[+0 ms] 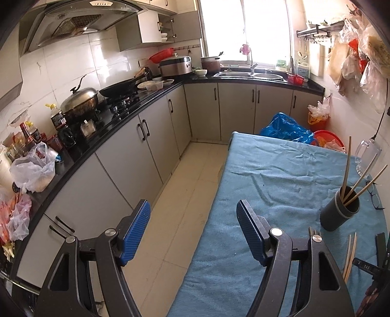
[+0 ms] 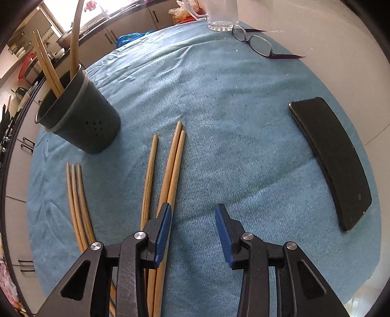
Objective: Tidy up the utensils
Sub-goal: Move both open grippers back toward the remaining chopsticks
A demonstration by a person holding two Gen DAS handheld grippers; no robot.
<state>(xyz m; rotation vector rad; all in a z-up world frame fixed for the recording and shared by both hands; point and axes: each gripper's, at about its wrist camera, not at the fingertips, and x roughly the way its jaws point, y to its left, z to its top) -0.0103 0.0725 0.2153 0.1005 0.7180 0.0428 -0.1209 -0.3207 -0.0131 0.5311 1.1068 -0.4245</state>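
Observation:
A dark round utensil holder point(image 2: 82, 117) stands on the blue cloth with three wooden chopsticks point(image 2: 48, 65) in it; it also shows in the left wrist view point(image 1: 340, 211). Several loose chopsticks lie flat on the cloth: a pair point(image 2: 174, 165) and one more point(image 2: 150, 178) in the middle, three point(image 2: 76, 200) at the left. My right gripper point(image 2: 192, 234) is open and low over the cloth, its left finger above the middle pair. My left gripper point(image 1: 192, 231) is open and empty, held over the table's left edge and the floor.
A black phone point(image 2: 334, 161), glasses point(image 2: 256, 44) and a glass mug point(image 2: 221, 14) lie on the blue-covered table point(image 2: 231, 122). A kitchen counter point(image 1: 117, 117) with pots runs along the left, with tiled floor point(image 1: 185, 190) between it and the table.

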